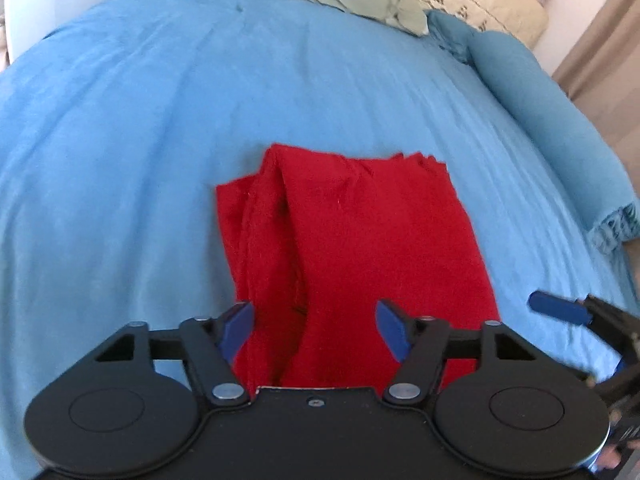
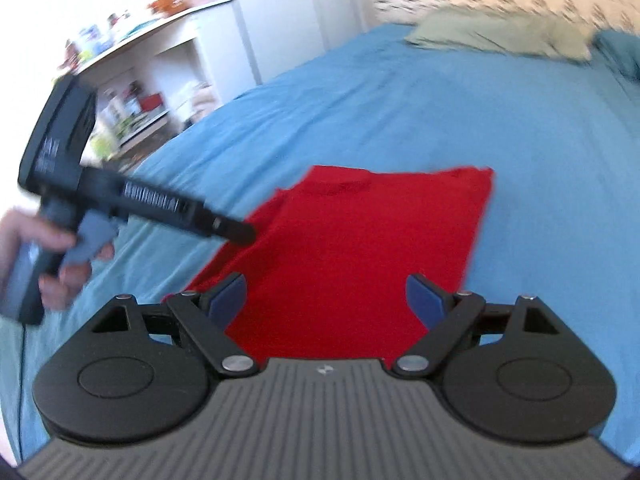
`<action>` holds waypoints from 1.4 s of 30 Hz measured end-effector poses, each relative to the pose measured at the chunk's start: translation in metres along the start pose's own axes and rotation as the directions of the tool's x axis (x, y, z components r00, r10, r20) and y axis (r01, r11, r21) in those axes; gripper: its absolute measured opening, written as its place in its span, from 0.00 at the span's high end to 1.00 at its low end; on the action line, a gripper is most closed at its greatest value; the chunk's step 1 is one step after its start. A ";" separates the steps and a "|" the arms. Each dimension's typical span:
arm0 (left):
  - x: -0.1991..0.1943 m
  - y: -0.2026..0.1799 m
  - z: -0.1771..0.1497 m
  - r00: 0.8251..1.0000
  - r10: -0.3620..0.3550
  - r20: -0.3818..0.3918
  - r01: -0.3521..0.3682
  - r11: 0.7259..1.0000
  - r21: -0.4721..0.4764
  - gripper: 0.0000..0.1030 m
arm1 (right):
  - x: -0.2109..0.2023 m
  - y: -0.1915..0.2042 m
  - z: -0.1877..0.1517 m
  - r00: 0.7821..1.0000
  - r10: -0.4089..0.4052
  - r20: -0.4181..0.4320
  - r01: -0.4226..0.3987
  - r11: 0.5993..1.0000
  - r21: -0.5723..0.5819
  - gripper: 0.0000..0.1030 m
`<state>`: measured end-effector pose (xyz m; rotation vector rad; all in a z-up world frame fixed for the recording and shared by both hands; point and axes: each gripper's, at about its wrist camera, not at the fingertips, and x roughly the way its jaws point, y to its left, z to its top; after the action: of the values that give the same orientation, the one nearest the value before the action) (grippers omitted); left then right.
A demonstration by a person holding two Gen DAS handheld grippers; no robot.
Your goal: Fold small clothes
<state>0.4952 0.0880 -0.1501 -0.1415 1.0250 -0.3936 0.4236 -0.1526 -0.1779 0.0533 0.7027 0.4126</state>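
My L gripper (image 1: pixel 314 326) nearest, fingers apart over folded red cloth (image 1: pixel 360 240) on blue bedspread (image 1: pixel 140 120); my R gripper (image 2: pixel 326 298) fingers apart too, nothing held.

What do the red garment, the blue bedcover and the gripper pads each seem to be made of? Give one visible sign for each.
Red garment: probably soft knit cotton; matte, limp folds, stitched edge.
Blue bedcover: seemingly brushed, suede-like fabric; dull, with patchy nap shading.
Left gripper pads: likely rubber or plastic; smooth, solid blue on black plastic-looking fingers.
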 end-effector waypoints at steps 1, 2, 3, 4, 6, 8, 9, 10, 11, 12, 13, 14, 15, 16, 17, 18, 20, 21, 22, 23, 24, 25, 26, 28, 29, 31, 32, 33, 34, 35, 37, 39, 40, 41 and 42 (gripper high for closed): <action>-0.002 -0.003 0.000 1.000 0.002 0.005 -0.002 1.000 0.006 0.33 | -0.001 -0.007 -0.001 1.000 -0.003 0.005 0.003 1.000 0.025 0.00; -0.005 -0.005 -0.001 1.000 -0.011 0.023 0.011 1.000 0.009 0.33 | -0.003 -0.013 -0.002 1.000 -0.006 0.010 0.005 0.999 0.045 0.00; -0.012 -0.006 -0.004 0.998 -0.034 0.043 0.034 0.999 0.008 0.33 | -0.004 -0.016 -0.003 1.000 -0.004 0.014 0.003 0.998 0.066 0.00; -0.016 -0.008 -0.007 0.997 -0.053 0.052 0.052 0.999 0.007 0.33 | -0.006 -0.020 -0.005 1.000 -0.001 0.020 -0.001 0.996 0.084 0.00; -0.024 -0.009 -0.016 0.997 -0.051 0.051 0.050 0.999 0.020 0.33 | -0.007 -0.023 -0.008 1.000 -0.005 0.028 0.002 0.994 0.105 0.00; -0.027 -0.014 -0.029 0.999 -0.014 0.037 0.012 0.999 0.045 0.33 | -0.001 -0.023 -0.010 0.999 -0.030 0.022 0.027 0.993 0.114 0.00; -0.027 -0.015 -0.036 0.999 0.019 0.031 -0.021 0.998 0.060 0.33 | 0.000 -0.023 -0.012 0.999 -0.035 0.018 0.032 0.993 0.118 0.00; -0.028 -0.014 -0.044 0.999 0.045 0.028 -0.046 0.997 0.069 0.33 | 0.001 -0.023 -0.014 0.999 -0.037 0.014 0.035 0.992 0.121 0.00; -0.026 -0.013 -0.049 0.998 0.064 0.021 -0.065 0.995 0.070 0.33 | 0.000 -0.023 -0.016 0.999 -0.039 0.011 0.037 0.992 0.121 0.00; -0.025 -0.009 -0.055 0.996 0.084 0.011 -0.085 0.994 0.068 0.34 | 0.000 -0.023 -0.018 0.999 -0.041 0.010 0.040 0.992 0.120 0.00; -0.021 -0.005 -0.060 0.994 0.113 0.003 -0.113 0.991 0.067 0.36 | 0.000 -0.023 -0.019 0.999 -0.046 0.007 0.045 0.993 0.113 0.00; -0.016 0.000 -0.066 0.988 0.156 -0.008 -0.156 0.986 0.064 0.37 | 0.001 -0.022 -0.021 0.999 -0.054 0.001 0.054 0.993 0.102 0.00; -0.012 0.005 -0.069 0.982 0.189 -0.017 -0.188 0.981 0.052 0.39 | 0.002 -0.022 -0.023 0.998 -0.063 -0.008 0.063 0.994 0.091 0.00; -0.008 0.012 -0.074 0.980 0.199 -0.025 -0.198 0.980 0.028 0.39 | 0.003 -0.022 -0.026 0.997 -0.072 -0.019 0.074 0.994 0.080 0.00; -0.007 0.019 -0.078 0.982 0.185 -0.026 -0.185 0.983 -0.004 0.38 | 0.006 -0.023 -0.029 0.996 -0.084 -0.030 0.086 0.994 0.071 0.00; -0.007 0.025 -0.082 0.985 0.169 -0.015 -0.170 0.985 -0.037 0.38 | 0.008 -0.024 -0.032 0.995 -0.094 -0.045 0.097 0.993 0.064 0.00; -0.006 0.026 -0.084 0.984 0.177 -0.009 -0.177 0.983 -0.049 0.37 | 0.014 -0.029 -0.042 0.990 -0.113 -0.088 0.118 0.991 0.061 0.00; -0.005 0.022 -0.084 0.981 0.191 -0.011 -0.191 0.981 -0.034 0.37 | 0.018 -0.032 -0.049 0.985 -0.125 -0.115 0.132 0.989 0.059 0.00; -0.005 0.018 -0.084 0.979 0.204 -0.014 -0.204 0.979 -0.018 0.37 | 0.022 -0.035 -0.056 0.981 -0.136 -0.139 0.145 0.988 0.055 0.01; -0.003 0.016 -0.083 0.977 0.213 -0.017 -0.213 0.977 -0.006 0.37 | 0.024 -0.037 -0.063 0.978 -0.139 -0.153 0.149 0.987 0.053 0.01; -0.004 0.017 -0.083 0.976 0.218 -0.023 -0.218 0.976 0.001 0.37 | 0.023 -0.039 -0.067 0.980 -0.136 -0.147 0.145 0.988 0.052 0.01; -0.004 0.018 -0.082 0.976 0.217 -0.031 -0.217 0.976 0.001 0.36 | 0.022 -0.039 -0.070 0.981 -0.134 -0.138 0.141 0.989 0.045 0.01; -0.006 0.020 -0.082 0.976 0.213 -0.040 -0.213 0.977 -0.003 0.36 | 0.022 -0.039 -0.069 0.980 -0.134 -0.147 0.140 0.990 0.032 0.01; -0.011 0.024 -0.073 0.975 0.212 -0.064 -0.213 0.977 -0.015 0.30 | 0.022 -0.038 -0.063 0.976 -0.135 -0.169 0.139 0.990 0.007 0.01; -0.018 0.022 -0.069 0.974 0.217 -0.063 -0.219 0.976 -0.022 0.27 | 0.021 -0.037 -0.057 0.975 -0.138 -0.176 0.139 0.990 -0.003 0.00; -0.029 0.019 -0.052 0.977 0.213 -0.014 -0.213 0.977 -0.023 0.05 | 0.012 -0.038 -0.042 0.980 -0.127 -0.156 0.126 0.992 -0.017 0.00; -0.032 0.017 -0.042 0.979 0.204 0.013 -0.204 0.979 -0.017 0.00 | 0.007 -0.040 -0.033 0.984 -0.109 -0.143 0.108 0.994 -0.016 0.00; -0.033 0.015 -0.029 0.983 0.180 0.041 -0.180 0.984 -0.007 0.00 | 0.004 -0.044 -0.023 0.987 -0.084 -0.133 0.084 0.996 -0.007 0.00; -0.028 0.014 -0.016 0.988 0.148 0.044 -0.148 0.989 0.000 0.00 | 0.002 -0.049 -0.013 0.990 -0.059 -0.128 0.061 0.998 0.010 0.00; -0.019 0.016 -0.003 0.992 0.118 0.031 -0.118 0.993 -0.002 0.00 | 0.003 -0.055 -0.002 0.991 -0.040 -0.125 0.044 0.998 0.035 0.00; 0.001 0.022 0.012 0.997 0.070 0.016 -0.069 0.997 -0.021 0.01 | 0.008 -0.067 0.012 0.992 0.002 -0.126 0.010 0.995 0.098 0.00; 0.022 0.030 0.023 1.000 0.024 -0.003 -0.024 0.999 -0.047 0.06 | 0.023 -0.082 0.020 0.986 0.052 -0.159 -0.023 0.983 0.183 0.00; 0.032 0.033 0.027 1.000 -0.001 -0.023 -0.001 0.998 -0.061 0.13 | 0.030 -0.088 0.020 0.983 0.069 -0.171 -0.030 0.975 0.220 0.00; 0.039 0.036 0.029 0.999 -0.021 -0.040 0.018 0.997 -0.075 0.17 | 0.038 -0.094 0.018 0.979 0.086 -0.183 -0.036 0.964 0.264 0.00; 0.045 0.037 0.031 0.998 -0.030 -0.051 0.026 0.996 -0.087 0.21 | 0.045 -0.100 0.015 0.977 0.098 -0.191 -0.035 0.951 0.308 0.00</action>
<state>0.5517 0.1026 -0.1812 -0.2242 1.0928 -0.3803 0.4990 -0.2260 -0.2127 0.3302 0.9663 0.3750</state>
